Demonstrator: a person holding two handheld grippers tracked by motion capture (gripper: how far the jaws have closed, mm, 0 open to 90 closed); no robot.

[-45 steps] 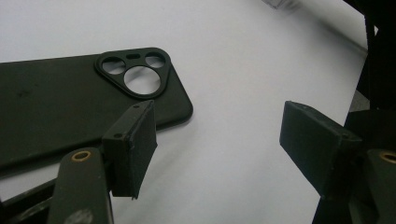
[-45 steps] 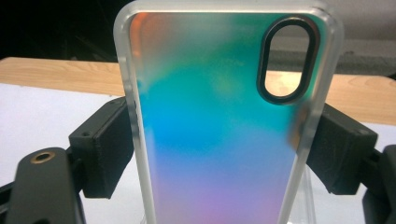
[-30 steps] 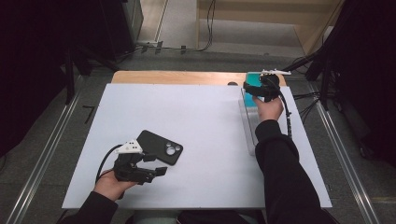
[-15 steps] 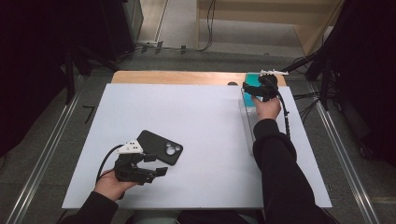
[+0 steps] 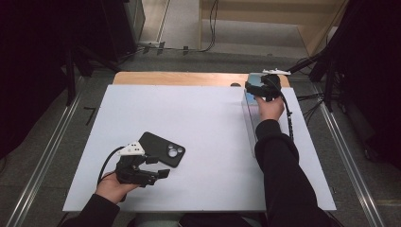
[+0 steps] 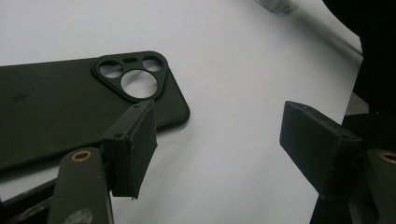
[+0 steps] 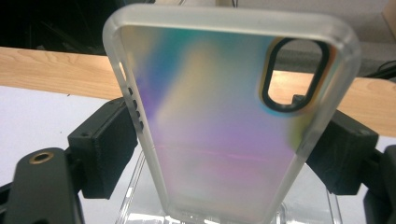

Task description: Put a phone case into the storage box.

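A black phone case lies flat on the white table, camera cut-outs facing up. My left gripper rests just in front of the case's corner, open, with only bare table between its jaws. At the far right my right gripper is shut on a translucent iridescent phone case, both pads pressing its long sides. That case stands upright over a clear plastic stand.
The white table top ends at a wooden strip along the far edge. Cables trail off the right side. Dark equipment stands around the table on the grey floor.
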